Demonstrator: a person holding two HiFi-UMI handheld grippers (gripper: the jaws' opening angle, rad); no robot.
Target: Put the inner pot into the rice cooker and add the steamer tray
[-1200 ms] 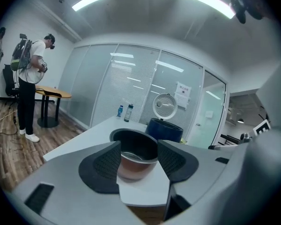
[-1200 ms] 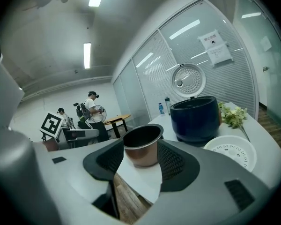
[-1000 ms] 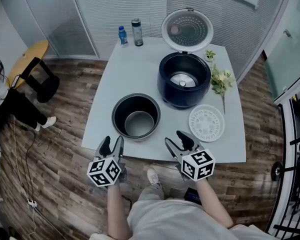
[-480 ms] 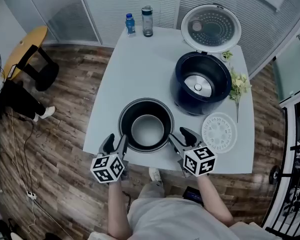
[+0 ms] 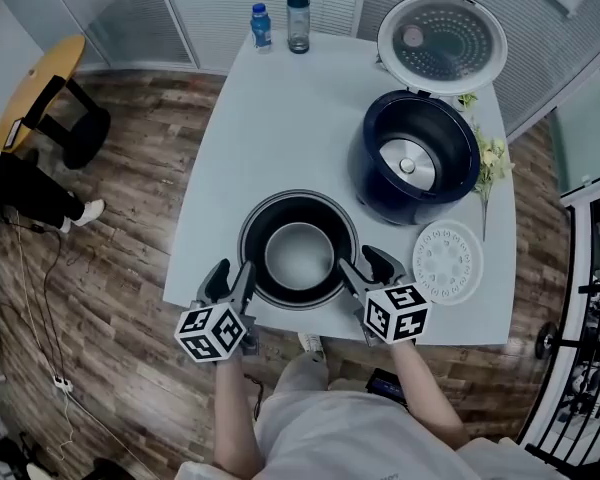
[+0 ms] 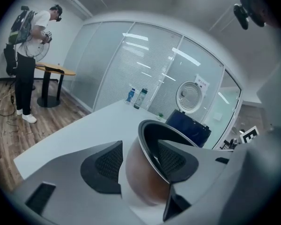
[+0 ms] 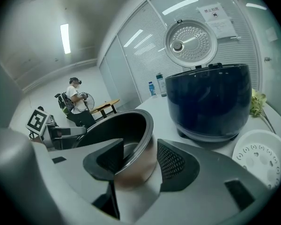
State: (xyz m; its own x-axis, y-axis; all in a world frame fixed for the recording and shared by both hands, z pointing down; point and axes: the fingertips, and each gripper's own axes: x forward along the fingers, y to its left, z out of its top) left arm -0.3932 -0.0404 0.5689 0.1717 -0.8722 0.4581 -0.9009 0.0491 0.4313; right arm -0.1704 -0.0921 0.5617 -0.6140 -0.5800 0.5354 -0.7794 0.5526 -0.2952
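Your left gripper [image 5: 234,269] and right gripper [image 5: 358,258] sat at opposite sides of the inner pot [image 5: 298,256], which stood on the white table [image 5: 280,118] near its front edge. Each gripper's jaws were spread apart and straddled the pot's wall, one jaw inside the rim and one outside, with no clamp on it.

Behind the pot and to its right stood the dark rice cooker [image 5: 420,168], its lid [image 5: 442,40] raised upright and its cavity bare. The white steamer tray [image 5: 447,262] lay flat just beside the cooker's base, close to your right gripper. A sprig of flowers [image 5: 492,158] lay along the cooker's right side. Two bottles [image 5: 280,23] stood at the table's far edge, well apart from the pot.
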